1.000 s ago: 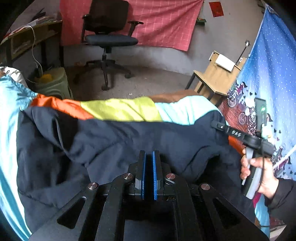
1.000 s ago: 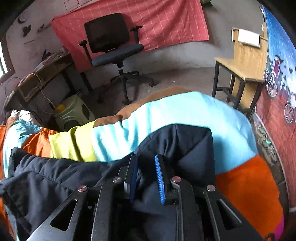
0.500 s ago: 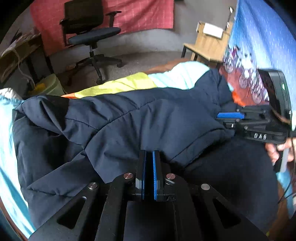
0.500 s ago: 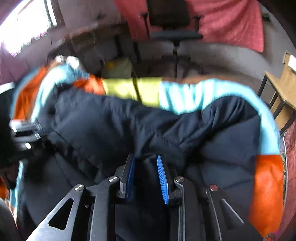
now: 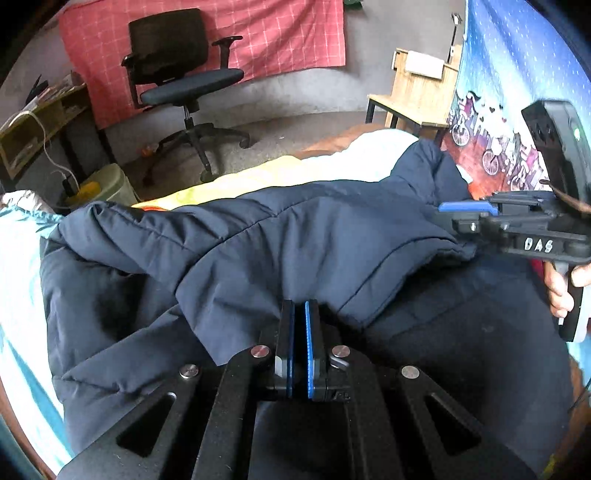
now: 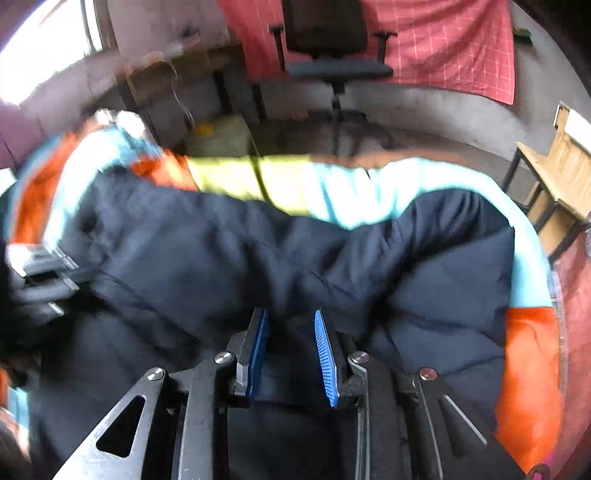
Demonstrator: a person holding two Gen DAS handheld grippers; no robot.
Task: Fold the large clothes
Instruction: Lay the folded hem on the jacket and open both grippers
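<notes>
Left claw (image 5: 298, 314) closed at navy jacket (image 5: 280, 236), right claw (image 5: 461, 212) alongside.

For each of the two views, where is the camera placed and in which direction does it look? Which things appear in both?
Left wrist: sits behind the left gripper, shut on the navy jacket, looking down across it toward the office chair; the right gripper and a hand show at right.
Right wrist: sits behind the right gripper, jaws apart over jacket fabric, facing the same way; the left gripper shows blurred at left.
Shared: jacket, chair, red wall cloth, colourful bedcover.
</notes>
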